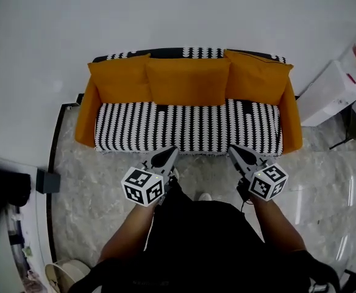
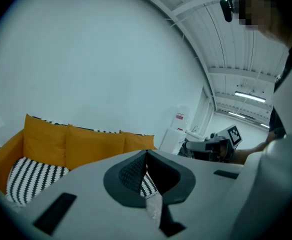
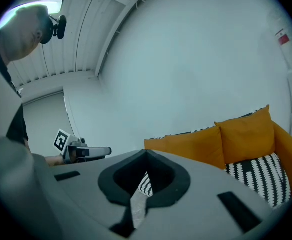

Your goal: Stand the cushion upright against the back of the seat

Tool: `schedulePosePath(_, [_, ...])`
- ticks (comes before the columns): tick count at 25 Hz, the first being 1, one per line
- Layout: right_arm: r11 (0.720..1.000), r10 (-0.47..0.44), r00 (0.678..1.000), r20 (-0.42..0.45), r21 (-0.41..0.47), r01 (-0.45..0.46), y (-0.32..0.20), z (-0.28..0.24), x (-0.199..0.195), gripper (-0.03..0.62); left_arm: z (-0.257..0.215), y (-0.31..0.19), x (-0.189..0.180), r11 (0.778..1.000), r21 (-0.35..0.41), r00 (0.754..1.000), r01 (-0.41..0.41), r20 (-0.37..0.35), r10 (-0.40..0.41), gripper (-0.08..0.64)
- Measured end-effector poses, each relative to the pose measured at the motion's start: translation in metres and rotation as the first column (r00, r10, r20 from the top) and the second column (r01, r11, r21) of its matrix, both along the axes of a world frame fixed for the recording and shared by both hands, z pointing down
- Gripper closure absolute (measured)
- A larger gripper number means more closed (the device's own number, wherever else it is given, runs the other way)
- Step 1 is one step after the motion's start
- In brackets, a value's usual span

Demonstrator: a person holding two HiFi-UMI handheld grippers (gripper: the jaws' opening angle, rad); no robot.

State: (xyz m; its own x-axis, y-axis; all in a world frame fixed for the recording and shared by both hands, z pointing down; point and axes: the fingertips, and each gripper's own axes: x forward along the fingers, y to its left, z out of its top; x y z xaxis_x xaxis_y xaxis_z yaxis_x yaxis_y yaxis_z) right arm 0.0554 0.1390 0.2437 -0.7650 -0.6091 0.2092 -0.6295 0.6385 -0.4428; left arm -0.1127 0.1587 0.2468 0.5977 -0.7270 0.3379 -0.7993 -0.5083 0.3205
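Observation:
A small sofa with orange arms and a black-and-white striped seat [image 1: 190,127] stands against the white wall. Three orange cushions lean upright on its back: left cushion [image 1: 120,78], middle cushion [image 1: 188,82], right cushion [image 1: 257,77]. They show too in the left gripper view, middle cushion [image 2: 93,146], and in the right gripper view, a cushion [image 3: 191,146]. My left gripper [image 1: 167,155] and right gripper [image 1: 238,153] hover in front of the seat's front edge, both shut and empty, apart from the sofa.
A white cabinet [image 1: 329,93] stands right of the sofa with a dark chair frame [image 1: 355,124] beside it. A grey box [image 1: 47,182] sits on the marble floor [image 1: 105,188] at left. The person's legs fill the lower middle.

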Motion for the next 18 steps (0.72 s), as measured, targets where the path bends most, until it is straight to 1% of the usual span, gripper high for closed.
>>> schedulePosePath(3, [1.0, 0.003, 1.0, 0.004, 0.004, -0.003, 0.012, -0.005, 0.0, 0.557, -0.004, 0.011, -0.008, 1.0, 0.005, 1.0, 0.014, 0.011, -0.014, 0.543])
schedulePosePath(6, [1.0, -0.003, 1.0, -0.02, 0.029, 0.004, 0.022, -0.009, -0.004, 0.557, -0.009, 0.012, -0.018, 0.999, 0.022, 1.0, 0.028, 0.008, -0.028, 0.543])
schedulePosePath(10, [0.999, 0.013, 0.999, -0.043, 0.044, -0.011, 0.026, -0.013, -0.014, 0.557, -0.016, 0.01, -0.026, 0.999, 0.038, 1.0, 0.002, 0.009, -0.003, 0.543])
schedulePosePath(13, [0.998, 0.024, 0.999, -0.045, 0.052, -0.021, 0.025, -0.021, -0.034, 0.557, -0.022, 0.01, -0.037, 0.999, 0.036, 0.999, -0.032, 0.031, 0.031, 0.543])
schedulePosePath(18, [0.998, 0.022, 0.999, -0.045, 0.065, -0.019, 0.024, -0.031, -0.074, 0.557, -0.021, 0.013, -0.066, 0.998, 0.014, 0.998, -0.059, 0.02, 0.059, 0.543])
